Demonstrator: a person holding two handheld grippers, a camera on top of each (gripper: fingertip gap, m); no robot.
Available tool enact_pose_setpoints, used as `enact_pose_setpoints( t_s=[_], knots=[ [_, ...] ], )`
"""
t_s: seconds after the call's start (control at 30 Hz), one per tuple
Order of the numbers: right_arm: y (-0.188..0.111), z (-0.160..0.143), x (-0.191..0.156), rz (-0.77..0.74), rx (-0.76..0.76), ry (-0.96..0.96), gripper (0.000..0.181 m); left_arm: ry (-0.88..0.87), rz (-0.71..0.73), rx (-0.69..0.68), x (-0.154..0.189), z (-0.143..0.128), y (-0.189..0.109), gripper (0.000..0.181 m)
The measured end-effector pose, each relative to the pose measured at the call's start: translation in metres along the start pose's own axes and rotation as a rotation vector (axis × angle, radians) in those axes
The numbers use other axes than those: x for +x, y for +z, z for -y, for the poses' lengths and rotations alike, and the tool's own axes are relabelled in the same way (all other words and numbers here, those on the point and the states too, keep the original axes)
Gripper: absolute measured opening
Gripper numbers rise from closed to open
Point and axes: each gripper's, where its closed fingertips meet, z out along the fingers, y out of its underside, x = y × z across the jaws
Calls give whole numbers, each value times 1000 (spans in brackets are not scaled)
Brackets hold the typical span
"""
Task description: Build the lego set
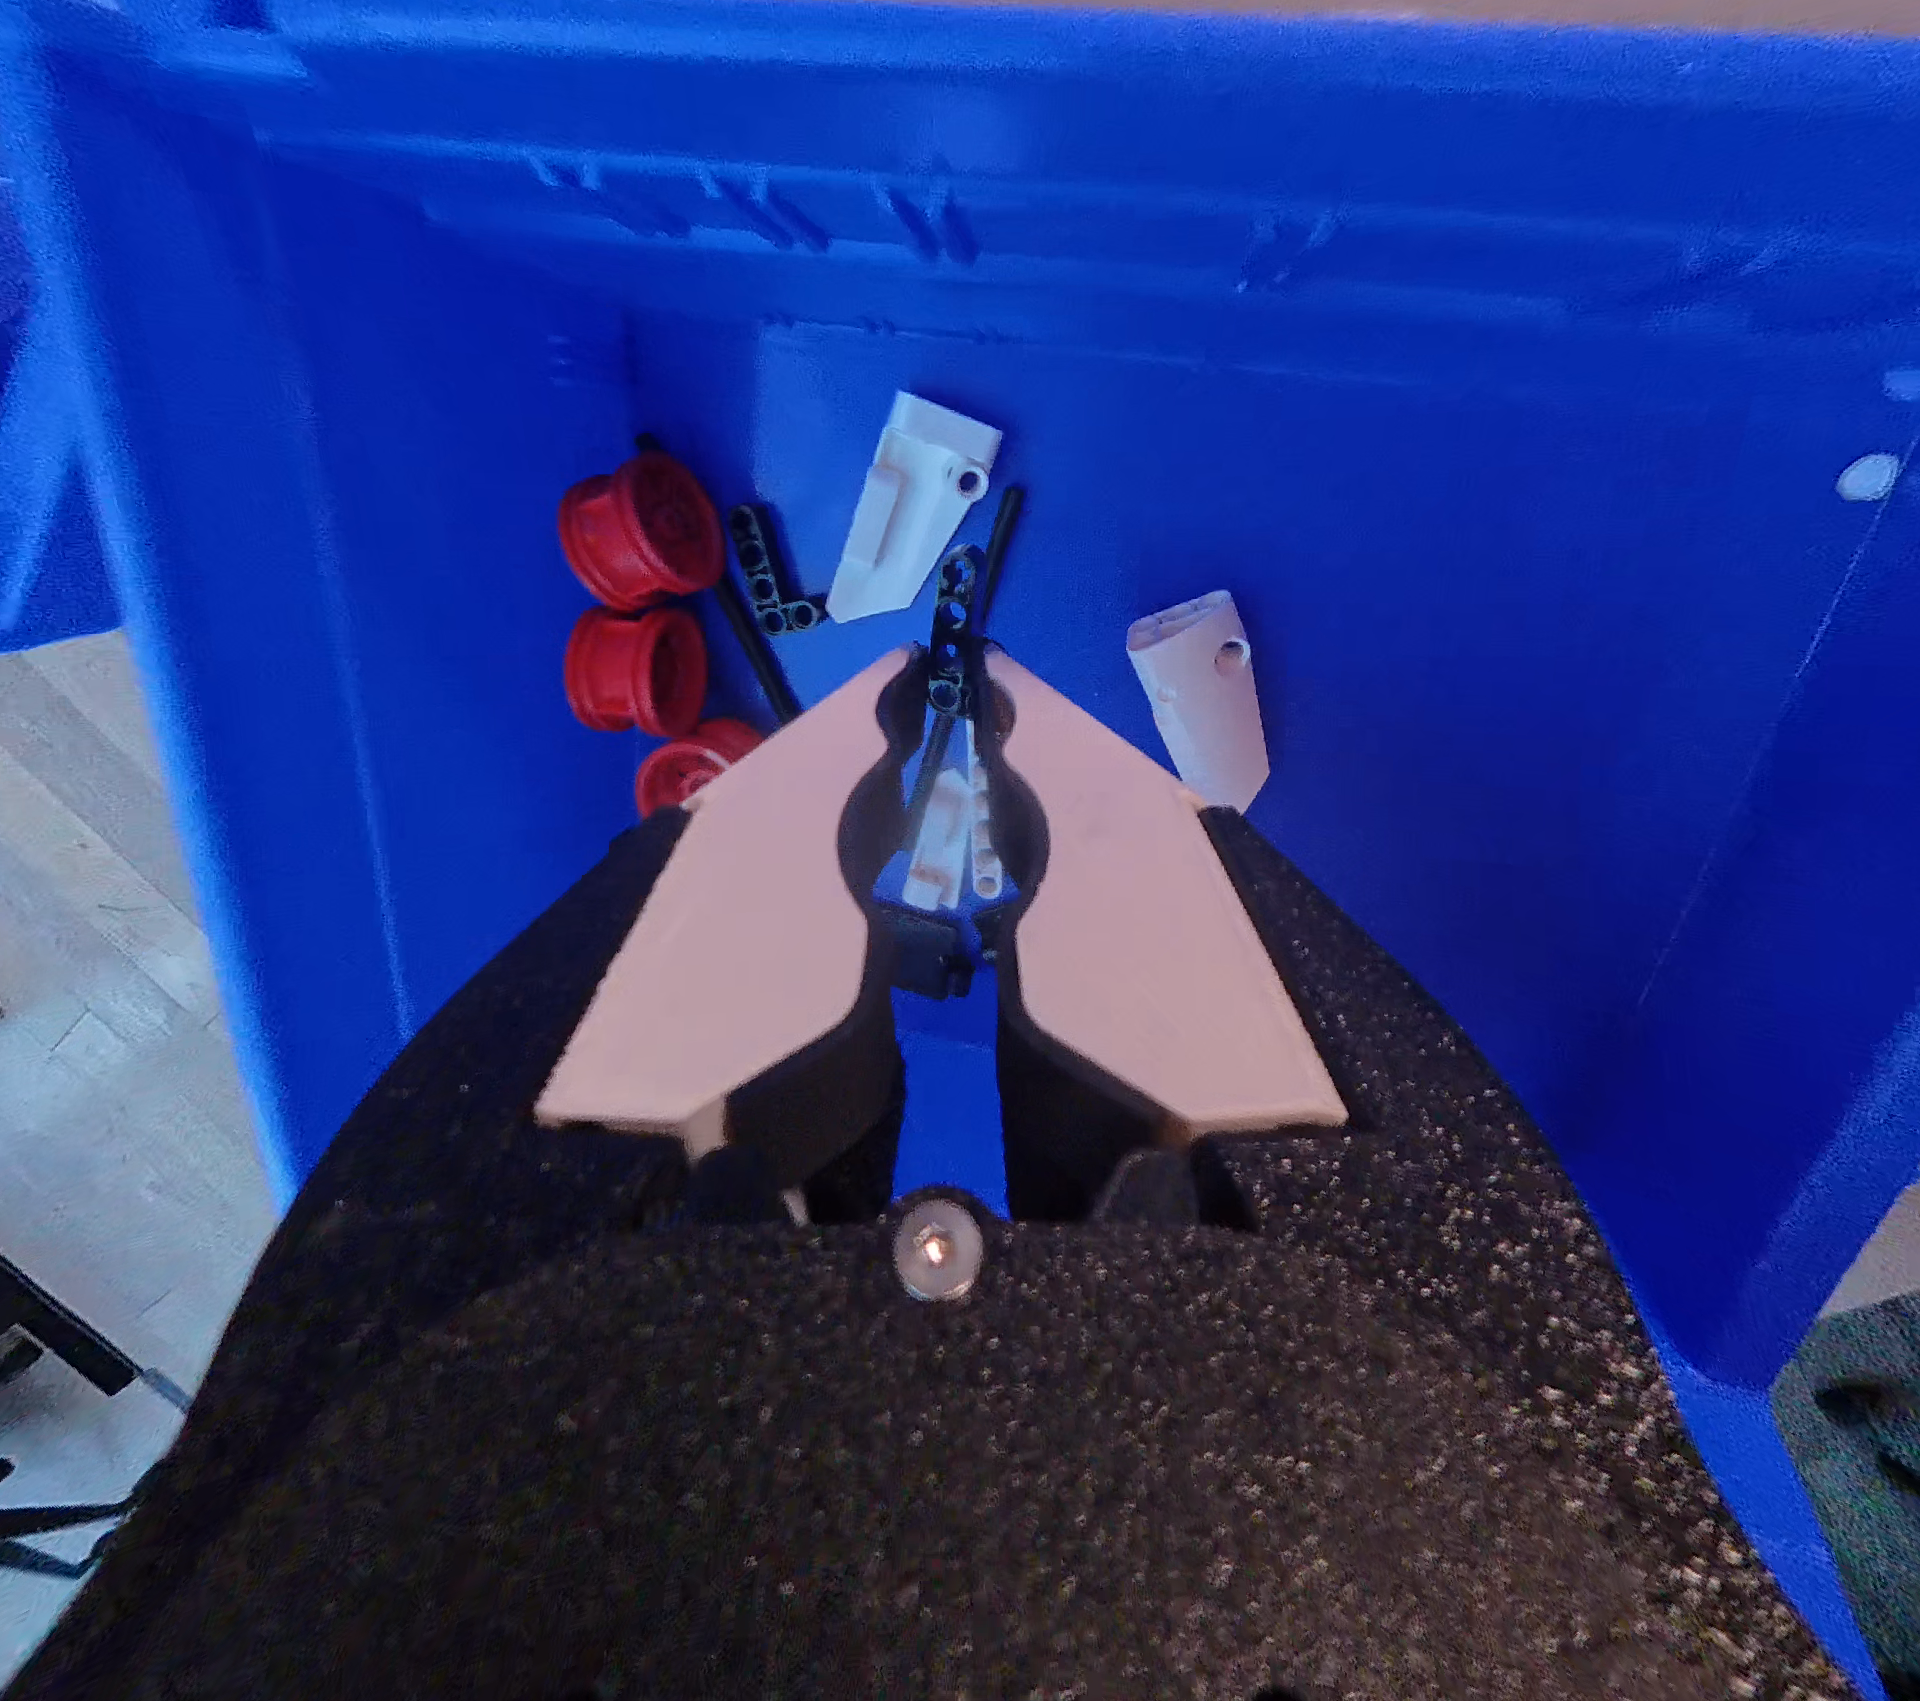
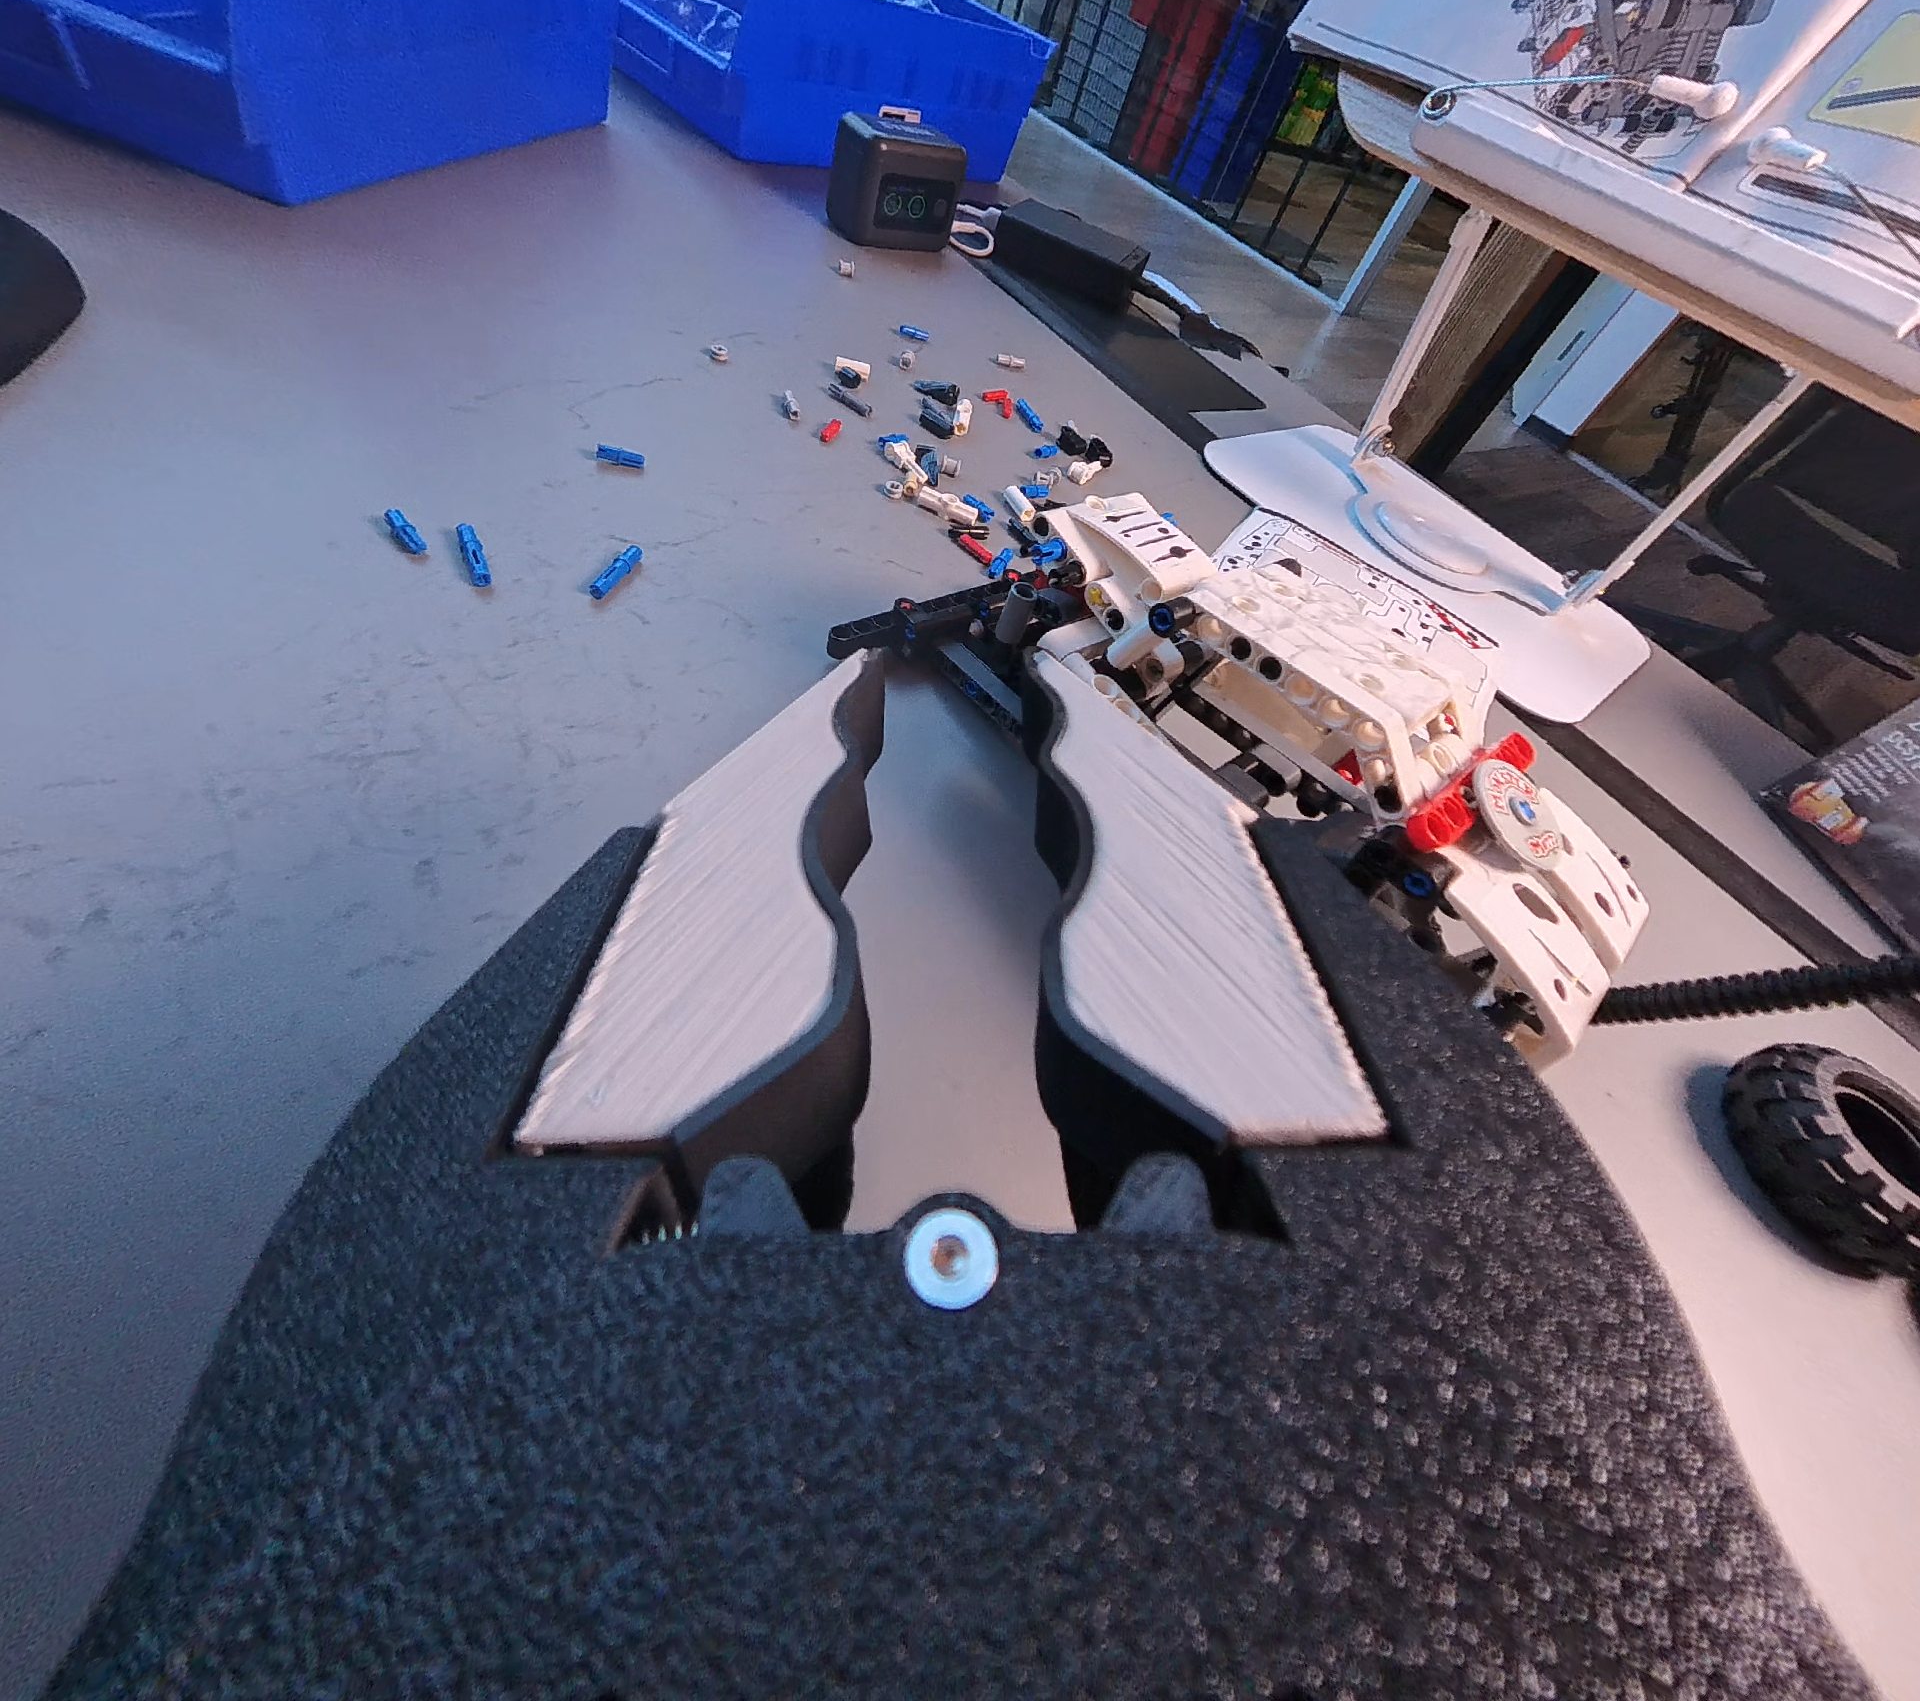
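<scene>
In the left wrist view, a bin is filling the frame, with wheel hubs lying at centre left and panel pieces lying right of them. In the right wrist view, bins are sitting on the tabletop at upper left, loose pins are lying at centre, the model is sitting right of centre, and a tyre is lying at lower right.

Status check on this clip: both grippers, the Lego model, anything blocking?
Left gripper in blue bin, shut on black beam. Right gripper open, empty, at the Lego model. Loose pins beyond; nothing blocking.
</scene>
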Motion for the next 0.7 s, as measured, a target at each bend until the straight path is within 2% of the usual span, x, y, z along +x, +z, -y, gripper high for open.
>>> enact_pose_setpoints(
  t_s=[0.1,0.17,0.27,0.37,0.47,0.53,0.6,0.7],
  knots=[
    [0,0,-1,2,1,-4,26,-44,30,116,0,20,-31,8],
    [0,0,-2,4,0,-9,26,-50,8,243,14,47,-59,7],
    [1,0,-3,7,-3,-20,25,31,-75,425,64,93,-101,8],
    [1,0,-5,10,-6,-38,25,181,-144,506,134,130,-119,7],
    [0,-1,-7,11,-13,-59,25,293,-191,472,204,153,-102,7],
    [-1,1,-8,9,-13,-74,25,352,-190,380,240,159,-71,8],
    [-3,2,-9,14,-13,-79,25,408,-178,290,266,162,-36,8],
    [-5,2,-18,62,-30,-72,37,471,-165,199,291,165,5,8]
  ],
)
